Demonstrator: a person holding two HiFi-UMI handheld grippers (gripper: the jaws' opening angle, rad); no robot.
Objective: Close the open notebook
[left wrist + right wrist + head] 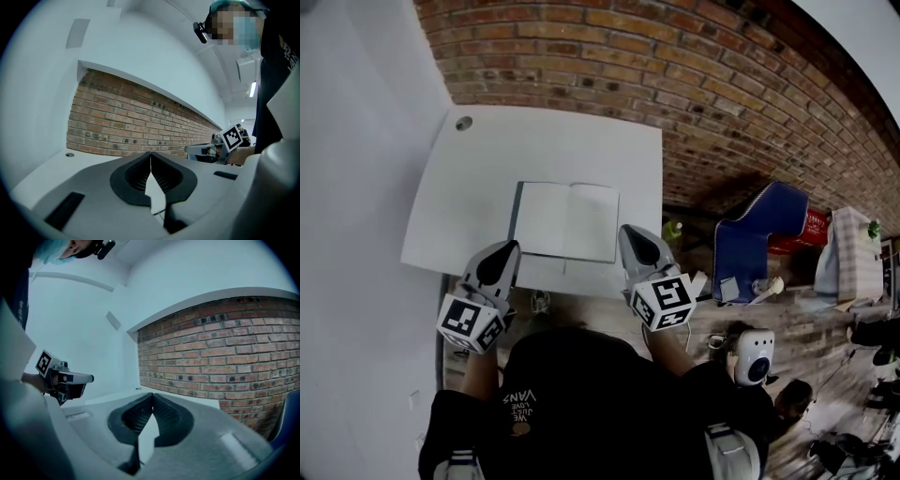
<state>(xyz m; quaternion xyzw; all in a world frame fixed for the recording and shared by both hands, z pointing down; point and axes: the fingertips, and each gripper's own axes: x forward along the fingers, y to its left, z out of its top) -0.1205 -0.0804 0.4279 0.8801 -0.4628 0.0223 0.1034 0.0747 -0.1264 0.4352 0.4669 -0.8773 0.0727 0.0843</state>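
While the notebook [567,220] lies wide open and flat near the front edge of the white table [553,141], the left gripper [506,248] and right gripper [630,232] hover by its near corners, jaws pinched fully together, holding nothing. Brick wall [694,84] behind.

Your open notebook [567,220] lies on the bench [553,141], toward its near edge. Your left hand-held gripper [508,247] is at the notebook's near left corner. Your right hand-held gripper [630,232] is beside its near right corner. The wall [675,75] runs behind the bench. A chair [759,234] stands on the floor [806,328], off to your right and well apart from the bench.
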